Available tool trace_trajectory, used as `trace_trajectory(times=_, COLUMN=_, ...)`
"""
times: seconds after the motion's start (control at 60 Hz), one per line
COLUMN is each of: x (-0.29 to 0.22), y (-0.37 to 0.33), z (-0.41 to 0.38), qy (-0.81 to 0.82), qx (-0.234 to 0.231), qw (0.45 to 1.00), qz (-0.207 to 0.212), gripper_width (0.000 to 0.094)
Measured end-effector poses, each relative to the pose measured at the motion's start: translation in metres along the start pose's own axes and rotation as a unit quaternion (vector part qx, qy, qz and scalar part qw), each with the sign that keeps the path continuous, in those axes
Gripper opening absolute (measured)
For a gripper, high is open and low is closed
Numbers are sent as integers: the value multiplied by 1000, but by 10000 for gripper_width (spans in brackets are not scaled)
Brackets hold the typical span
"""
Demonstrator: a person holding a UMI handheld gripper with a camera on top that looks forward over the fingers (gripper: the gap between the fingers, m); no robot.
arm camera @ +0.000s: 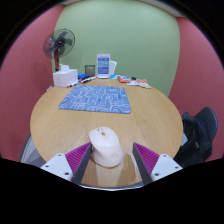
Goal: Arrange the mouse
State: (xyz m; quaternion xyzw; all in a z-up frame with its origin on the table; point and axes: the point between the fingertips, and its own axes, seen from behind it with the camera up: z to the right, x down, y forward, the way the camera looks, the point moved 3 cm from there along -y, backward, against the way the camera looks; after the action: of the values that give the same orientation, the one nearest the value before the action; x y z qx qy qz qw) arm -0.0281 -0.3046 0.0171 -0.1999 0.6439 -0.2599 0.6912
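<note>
I had the gripper (105, 160) low over the near edge of the round wooden counter (50, 125), its two fingers spread apart, the pink pads (78, 158) on their inner faces turned toward each other. The white mouse (106, 144) sat between those fingers, resting on the counter on its own; I could see a strip of wood at either side of it, so the gripper was released and not pressing on it. The rear of the mouse lay back between the fingers while its front reached just ahead of the fingertips. Beyond the mouse, farther across the counter, lay a blue-grey patterned mouse mat (96, 99), flat and well apart from the mouse. Past the mat, at the far side of the counter, stood a white box (65, 76), and next to it a white jug-like container (104, 67) with a blue label; a few small items lay near them that I could not make out. Beyond the counter to the left of the gripper stood a black fan (60, 44) against a red wall (20, 70), with a green wall (130, 35) straight ahead. To the right of the gripper, off the counter, I saw a black office chair (200, 130).
</note>
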Motion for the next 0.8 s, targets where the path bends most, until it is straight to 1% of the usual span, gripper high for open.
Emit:
trace_trajectory(times=0.117, x=-15, y=20, z=1, qy=4, qx=6, qw=1000, qz=4, gripper_width=827)
trace_trajectory(times=0.2, x=-18, y=32, z=-1, qy=11, qx=7, qw=1000, qz=0, gripper_width=789)
trace_trajectory(times=0.233, x=-18, y=36, z=-3, qy=14, qx=3, qw=1000, qz=-3, gripper_width=729)
trace_trajectory(times=0.3, x=-19, y=39, z=-10, qy=25, qx=-6, qw=1000, qz=-2, gripper_width=534)
trace_trajectory(times=0.35, x=-20, y=40, z=-10, qy=30, qx=1, qw=1000, qz=0, gripper_width=525)
trace_trajectory(times=0.417, x=-22, y=40, z=-10, qy=35, qx=4, qw=999, qz=3, gripper_width=482)
trace_trajectory(times=0.467, x=-21, y=40, z=-10, qy=41, qx=6, qw=999, qz=-1, gripper_width=446)
trace_trajectory(times=0.483, x=-21, y=40, z=-10, qy=40, qx=7, qw=999, qz=-2, gripper_width=460)
trace_trajectory(times=0.5, x=-21, y=40, z=-10, qy=39, qx=9, qw=999, qz=-4, gripper_width=426)
trace_trajectory(times=0.517, x=-21, y=39, z=-9, qy=37, qx=11, qw=999, qz=-5, gripper_width=411)
trace_trajectory(times=0.6, x=-28, y=31, z=-7, qy=37, qx=17, qw=999, qz=-10, gripper_width=385)
trace_trajectory(times=0.633, x=-35, y=24, z=-5, qy=37, qx=19, qw=999, qz=-7, gripper_width=385)
trace_trajectory(times=0.683, x=-55, y=11, z=-2, qy=37, qx=23, qw=999, qz=10, gripper_width=383)
trace_trajectory(times=0.75, x=-97, y=-10, z=4, qy=40, qx=27, qw=998, qz=41, gripper_width=384)
trace_trajectory(times=0.8, x=-138, y=-24, z=8, qy=46, qx=27, qw=996, qz=69, gripper_width=385)
